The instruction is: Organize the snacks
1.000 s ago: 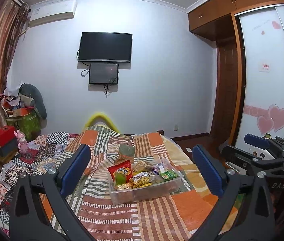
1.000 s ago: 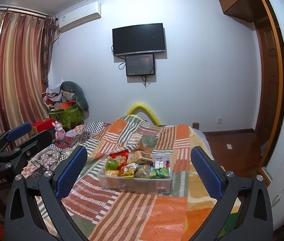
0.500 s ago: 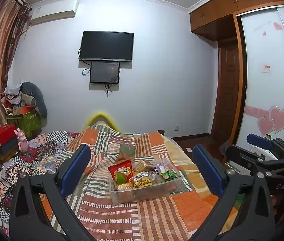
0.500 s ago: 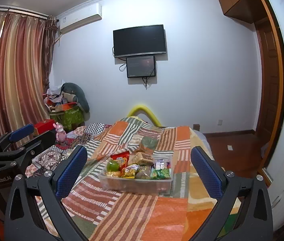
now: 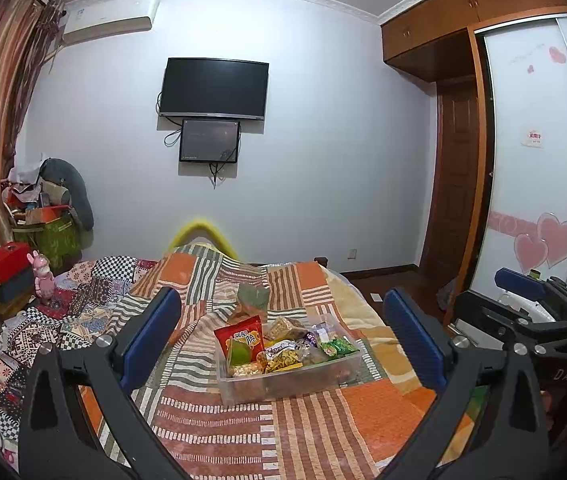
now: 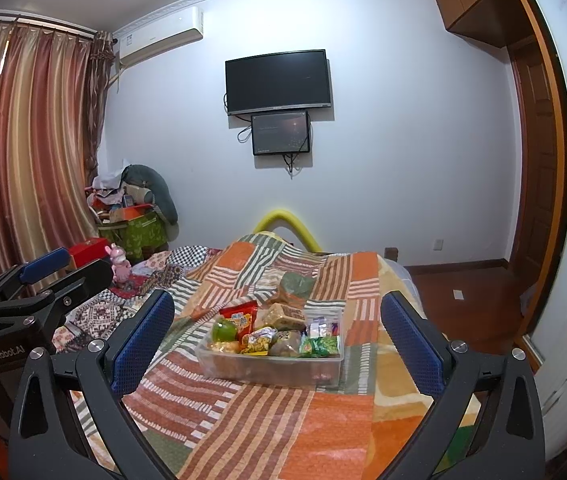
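A clear plastic bin [image 5: 283, 380] full of snack packets sits on the bed's striped quilt [image 5: 323, 428]; it also shows in the right wrist view [image 6: 271, 368]. A red chip bag [image 5: 243, 340] stands at its left end, green packets [image 5: 337, 346] at its right. A brown-and-green packet [image 5: 253, 298] lies on the quilt just behind the bin. My left gripper [image 5: 283, 340] is open and empty, held back from the bin. My right gripper [image 6: 277, 336] is open and empty too, and shows at the right edge of the left wrist view [image 5: 523, 320].
A pink toy rabbit [image 5: 43, 276] and red box [image 5: 5, 266] stand at the bed's left. A pile of clutter [image 5: 47, 216] sits by the curtain. A TV [image 5: 213, 88] hangs on the far wall. A wardrobe [image 5: 539, 160] stands at the right.
Both views have tilted slightly upward, so the bin sits a little lower in frame. Both grippers stay open and nothing on the bed has moved.
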Demonstrator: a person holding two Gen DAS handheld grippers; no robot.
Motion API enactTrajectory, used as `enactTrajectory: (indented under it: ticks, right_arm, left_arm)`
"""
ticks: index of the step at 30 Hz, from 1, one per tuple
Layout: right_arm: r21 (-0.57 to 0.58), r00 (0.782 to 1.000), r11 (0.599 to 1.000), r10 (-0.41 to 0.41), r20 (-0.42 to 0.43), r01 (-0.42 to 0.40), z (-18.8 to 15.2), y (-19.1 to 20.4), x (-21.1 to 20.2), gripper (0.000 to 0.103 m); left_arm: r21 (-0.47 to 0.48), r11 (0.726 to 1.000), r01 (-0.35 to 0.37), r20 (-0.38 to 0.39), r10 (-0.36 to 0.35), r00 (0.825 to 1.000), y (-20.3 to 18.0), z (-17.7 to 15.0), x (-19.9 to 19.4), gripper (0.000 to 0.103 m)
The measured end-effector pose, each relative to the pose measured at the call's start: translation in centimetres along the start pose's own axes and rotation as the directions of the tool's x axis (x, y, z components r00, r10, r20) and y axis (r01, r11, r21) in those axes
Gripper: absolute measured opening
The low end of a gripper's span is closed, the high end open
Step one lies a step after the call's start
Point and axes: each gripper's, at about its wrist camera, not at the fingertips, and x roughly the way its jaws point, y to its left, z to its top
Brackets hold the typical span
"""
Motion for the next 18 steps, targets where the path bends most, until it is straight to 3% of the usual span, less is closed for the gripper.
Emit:
enactTrajectory:
  ticks: [18]
  right_arm:
    - [0.002,1.000,1.000,-0.011,0.004,0.011,-0.14,-0.04,-0.06,0.103]
  left_arm:
    - [0.020,0.999,0.043,-0.011,-0.043,0.999,-0.65,-0.43,-0.02,0.103]
